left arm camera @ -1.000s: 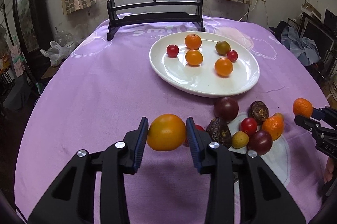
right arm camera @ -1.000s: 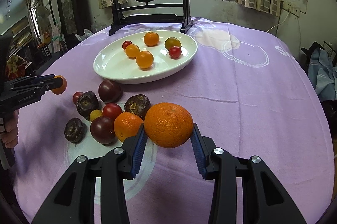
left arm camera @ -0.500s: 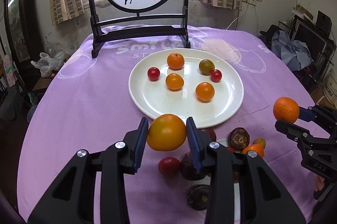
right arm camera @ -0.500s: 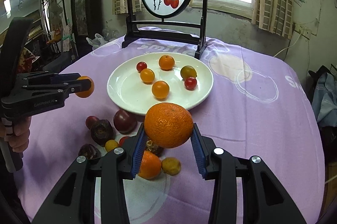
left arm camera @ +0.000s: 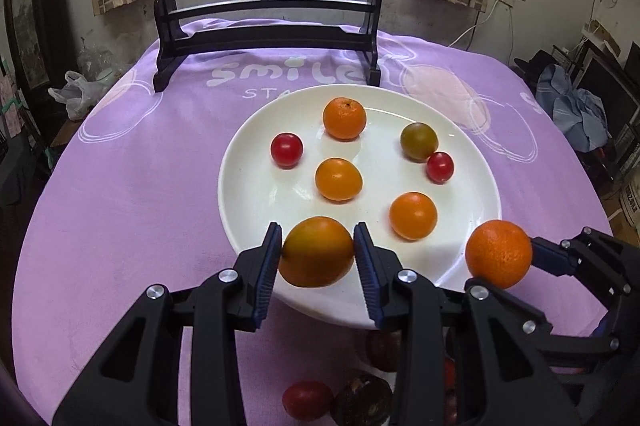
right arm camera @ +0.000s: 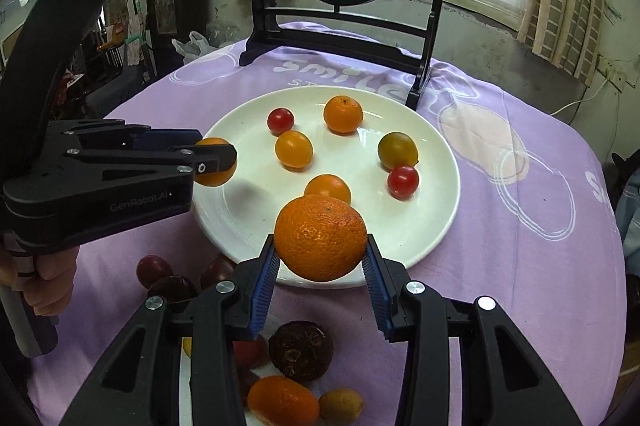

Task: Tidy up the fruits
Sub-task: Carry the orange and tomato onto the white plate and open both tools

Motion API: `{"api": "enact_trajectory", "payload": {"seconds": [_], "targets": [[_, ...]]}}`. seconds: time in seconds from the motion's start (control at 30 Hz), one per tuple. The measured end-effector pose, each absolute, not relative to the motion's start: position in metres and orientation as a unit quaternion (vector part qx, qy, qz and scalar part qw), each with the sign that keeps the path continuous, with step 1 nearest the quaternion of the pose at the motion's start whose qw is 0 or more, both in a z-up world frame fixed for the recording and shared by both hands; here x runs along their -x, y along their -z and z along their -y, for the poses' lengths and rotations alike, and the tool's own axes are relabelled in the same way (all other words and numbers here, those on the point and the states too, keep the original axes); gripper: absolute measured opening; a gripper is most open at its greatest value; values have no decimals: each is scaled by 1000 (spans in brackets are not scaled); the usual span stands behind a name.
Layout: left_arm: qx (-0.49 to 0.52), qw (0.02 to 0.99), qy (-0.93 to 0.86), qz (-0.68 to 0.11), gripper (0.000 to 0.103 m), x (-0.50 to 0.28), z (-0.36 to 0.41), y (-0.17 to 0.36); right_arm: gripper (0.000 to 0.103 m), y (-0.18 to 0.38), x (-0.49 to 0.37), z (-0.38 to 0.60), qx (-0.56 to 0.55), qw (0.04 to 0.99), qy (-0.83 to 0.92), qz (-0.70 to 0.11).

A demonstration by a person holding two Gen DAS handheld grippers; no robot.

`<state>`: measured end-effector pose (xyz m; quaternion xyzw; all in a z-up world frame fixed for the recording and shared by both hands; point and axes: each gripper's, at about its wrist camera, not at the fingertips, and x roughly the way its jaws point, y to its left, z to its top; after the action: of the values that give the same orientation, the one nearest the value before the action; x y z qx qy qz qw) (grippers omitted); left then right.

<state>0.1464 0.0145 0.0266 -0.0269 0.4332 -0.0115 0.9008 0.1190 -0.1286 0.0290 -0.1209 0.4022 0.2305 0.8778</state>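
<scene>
- The left gripper [left arm camera: 316, 252] is clamped on a smooth orange-yellow tomato [left arm camera: 316, 252], carried above the white plate's [left arm camera: 248, 194] near rim at about 6 o'clock.
- The right gripper [right arm camera: 321, 258] grips a dimpled mandarin [right arm camera: 321, 244], hanging over the plate rim at about 5 o'clock.
- Free plate surface lies straight ahead at 12 o'clock from each gripper; the left one is deeper in, so nearer release.
- Round fruits, no long axis; they may roll into the six already plated.

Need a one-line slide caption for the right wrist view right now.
Right gripper holds an orange over the white plate's near rim.
</scene>
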Motion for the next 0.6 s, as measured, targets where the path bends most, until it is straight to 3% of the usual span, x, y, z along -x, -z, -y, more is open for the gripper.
{"api": "enact_trajectory", "payload": {"seconds": [0.17,0.23,0.3,0.6], "targets": [[44,890,17,-454,37,-160,-16,-13,43,-16,-131,120,122,869,-223,-425],[55,887,23,-457,49,-162,-16,-11,47,-13,-133,121,115,866,-223,-432],[54,893,20,-447,53,-159,-15,-16,49,-15,-129,124,109,870,-223,-426],[16,907,12,-421,60,-132,-7,-31,50,-27,-108,151,81,879,-222,-414]]}}
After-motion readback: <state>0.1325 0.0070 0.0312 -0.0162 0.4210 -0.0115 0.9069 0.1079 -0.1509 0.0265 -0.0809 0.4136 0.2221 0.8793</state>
